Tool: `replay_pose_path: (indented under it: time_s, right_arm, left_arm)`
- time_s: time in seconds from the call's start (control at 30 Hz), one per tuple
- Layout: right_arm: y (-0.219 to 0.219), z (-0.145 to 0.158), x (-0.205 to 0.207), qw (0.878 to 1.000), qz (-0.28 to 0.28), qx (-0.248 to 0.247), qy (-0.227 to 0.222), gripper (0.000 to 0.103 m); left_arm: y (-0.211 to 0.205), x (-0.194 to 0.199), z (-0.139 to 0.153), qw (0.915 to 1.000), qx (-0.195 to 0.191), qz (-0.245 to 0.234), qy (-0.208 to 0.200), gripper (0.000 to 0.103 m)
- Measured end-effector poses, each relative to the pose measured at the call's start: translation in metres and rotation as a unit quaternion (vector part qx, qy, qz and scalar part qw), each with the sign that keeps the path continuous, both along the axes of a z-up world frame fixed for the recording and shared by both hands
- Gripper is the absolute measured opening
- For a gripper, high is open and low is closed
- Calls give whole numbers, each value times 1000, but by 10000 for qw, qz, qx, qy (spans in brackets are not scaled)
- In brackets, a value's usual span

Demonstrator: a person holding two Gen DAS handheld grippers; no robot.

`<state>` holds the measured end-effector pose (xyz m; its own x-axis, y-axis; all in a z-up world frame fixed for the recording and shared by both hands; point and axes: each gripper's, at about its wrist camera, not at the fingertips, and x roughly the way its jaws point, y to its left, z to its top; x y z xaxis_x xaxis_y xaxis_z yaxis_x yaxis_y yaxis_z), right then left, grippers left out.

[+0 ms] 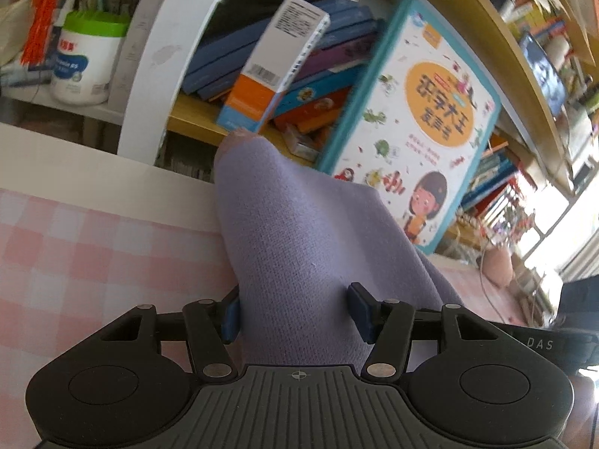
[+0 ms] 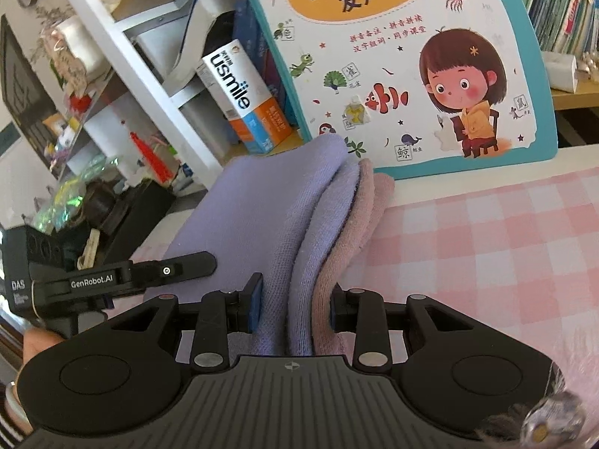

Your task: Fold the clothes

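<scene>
Gripping lilac garment (image 1: pixel 299 232) in left gripper (image 1: pixel 297 312), jaws half spread. Clamping bunched folds, lilac and pink, in right gripper (image 2: pixel 295 308), jaws narrow, above checked cloth (image 2: pixel 486 247).

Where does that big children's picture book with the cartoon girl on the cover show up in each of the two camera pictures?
Left wrist view: the picture book stands right of centre, leaning on the shelf behind the purple garment.
Right wrist view: the picture book fills the top centre and right, just beyond the garment's far end.
Shared landmark: the orange-and-blue toothpaste box, just left of the book in both.
</scene>
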<state>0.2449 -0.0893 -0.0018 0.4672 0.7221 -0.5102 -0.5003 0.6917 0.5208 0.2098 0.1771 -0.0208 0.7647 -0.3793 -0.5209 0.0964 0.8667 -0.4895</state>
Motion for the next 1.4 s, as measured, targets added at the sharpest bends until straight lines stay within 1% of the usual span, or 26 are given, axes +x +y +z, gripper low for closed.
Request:
replay_pose_path:
  time_s: [0.13, 0.2, 0.23, 0.27, 0.3, 0.33, 0.37, 0.47, 0.53, 0.63, 0.7, 0.83, 1.0, 1.1, 1.27, 1.4]
  right_arm:
    - [1, -8, 5, 9997, -140, 202, 93, 33]
    - [0, -11, 5, 9993, -215, 287, 111, 38]
    - [-2, -11, 4, 9991, -277, 308, 90, 41]
    - [-3, -10, 2, 9989, -340, 320, 60, 47]
    - [-6, -8, 0, 9987, -406, 308, -3, 50]
    - [-9, -4, -4, 9984, -478, 286, -95, 57]
    - [-12, -1, -8, 9980, -539, 263, -190, 62]
    - [-23, 11, -23, 9967, -623, 152, -501, 68]
    - [-28, 18, -37, 9954, -653, 12, -704, 69]
    - [-35, 22, -59, 9933, -667, -246, -913, 71]
    - [-38, 22, -72, 9921, -680, -408, -967, 72]
    - [-43, 17, -95, 9893, -697, -720, -1057, 72]
    - [-44, 11, -120, 9838, -672, -1124, -1220, 74]
    - [-44, 10, -132, 9816, -624, -1246, -1307, 76]
    - [-44, 9, -146, 9779, -636, -1393, -1423, 79]
    - [-45, 8, -154, 9750, -689, -1466, -1521, 82]
  left_arm:
    - [4, 4, -3, 9997, -66, 206, -84, 61]
    - [5, 3, -2, 9994, -99, 331, -87, 64]
    - [6, 0, 0, 9991, -112, 389, -117, 65]
    - [7, -3, 2, 9988, -124, 444, -158, 69]
    - [7, -7, 6, 9985, -78, 498, -235, 71]
    - [7, -13, 10, 9980, 29, 537, -335, 72]
    - [6, -18, 15, 9973, 150, 572, -440, 74]
    - [2, -36, 25, 9946, 488, 637, -665, 80]
    - [-4, -47, 29, 9933, 628, 647, -720, 81]
    - [-14, -65, 31, 9933, 699, 560, -731, 83]
    - [-22, -77, 30, 9936, 715, 502, -714, 85]
    - [-34, -98, 27, 9942, 756, 466, -600, 85]
    - [-53, -121, 27, 9909, 1049, 460, -709, 86]
    - [-64, -130, 27, 9891, 1195, 410, -756, 86]
    - [-75, -140, 26, 9879, 1294, 378, -770, 88]
    - [-79, -146, 25, 9858, 1390, 447, -828, 91]
